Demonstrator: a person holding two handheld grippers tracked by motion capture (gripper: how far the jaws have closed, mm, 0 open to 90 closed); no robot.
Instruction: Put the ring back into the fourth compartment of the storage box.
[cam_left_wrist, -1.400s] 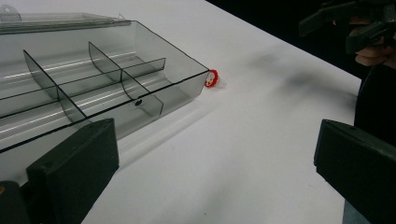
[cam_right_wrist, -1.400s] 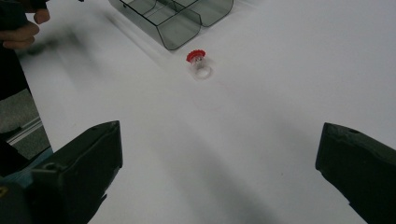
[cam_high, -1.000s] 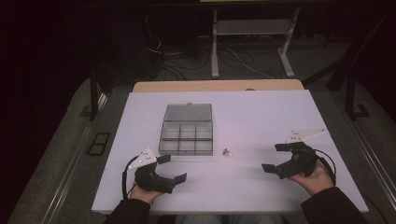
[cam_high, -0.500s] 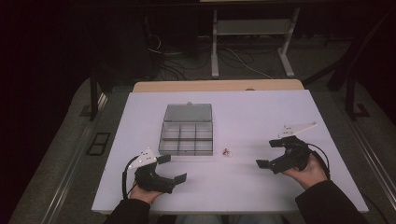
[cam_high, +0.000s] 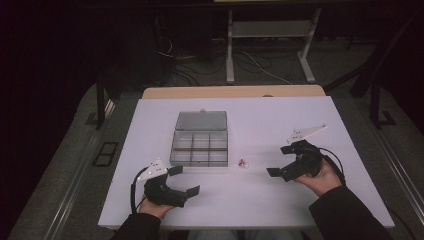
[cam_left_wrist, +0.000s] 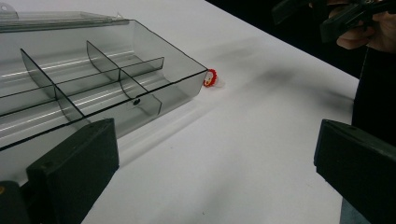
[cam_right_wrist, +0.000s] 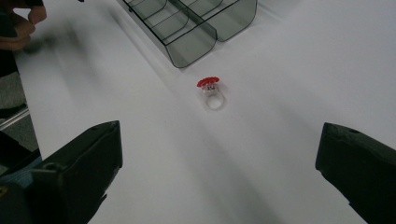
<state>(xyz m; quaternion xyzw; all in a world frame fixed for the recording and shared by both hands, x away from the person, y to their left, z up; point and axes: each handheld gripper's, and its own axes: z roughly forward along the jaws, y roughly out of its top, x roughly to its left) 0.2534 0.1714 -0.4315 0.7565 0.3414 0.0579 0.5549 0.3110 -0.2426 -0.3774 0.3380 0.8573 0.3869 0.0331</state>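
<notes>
Clear divided organizer box (cam_high: 200, 145) with lid open and compartments empty on white table (cam_high: 260, 200), red-topped clear ring (cam_right_wrist: 212, 92) lying just beside its corner, left hand-held gripper (cam_high: 183, 180) and right hand-held gripper (cam_high: 280, 161) both jaws apart, holding nothing

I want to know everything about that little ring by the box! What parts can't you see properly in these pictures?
- Ring, high view: too small; just a red speck.
- Ring, left gripper view: partly hidden behind the box corner.
- Ring, right gripper view: red top's shape too small and blurry.
</notes>
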